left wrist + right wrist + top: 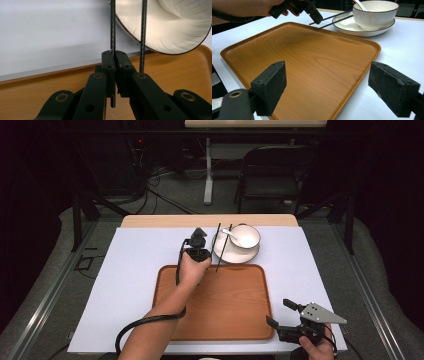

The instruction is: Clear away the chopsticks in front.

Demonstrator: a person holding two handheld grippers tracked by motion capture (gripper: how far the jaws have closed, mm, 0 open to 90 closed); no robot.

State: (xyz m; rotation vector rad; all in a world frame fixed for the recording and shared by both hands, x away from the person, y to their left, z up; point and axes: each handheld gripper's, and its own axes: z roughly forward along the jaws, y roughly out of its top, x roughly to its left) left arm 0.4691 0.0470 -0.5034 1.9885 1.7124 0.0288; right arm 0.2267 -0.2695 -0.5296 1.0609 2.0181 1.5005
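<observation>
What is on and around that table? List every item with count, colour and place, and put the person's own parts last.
chopsticks: 2, black, leaning on the plate's left rim with their near ends over the tray's far edge; one is clamped in the left gripper
bowl: 1, white with dark rim, on the plate
spoon: 1, white, in the bowl
plate: 1, white, beyond the tray
tray: 1, brown wood, centre of the table, nothing lying in it
table cover: 1, white, under everything
chair: 1, black, behind the table
left gripper: 1, black, at the tray's far edge, shut on one chopstick
right gripper: 1, black, near right corner, open
</observation>
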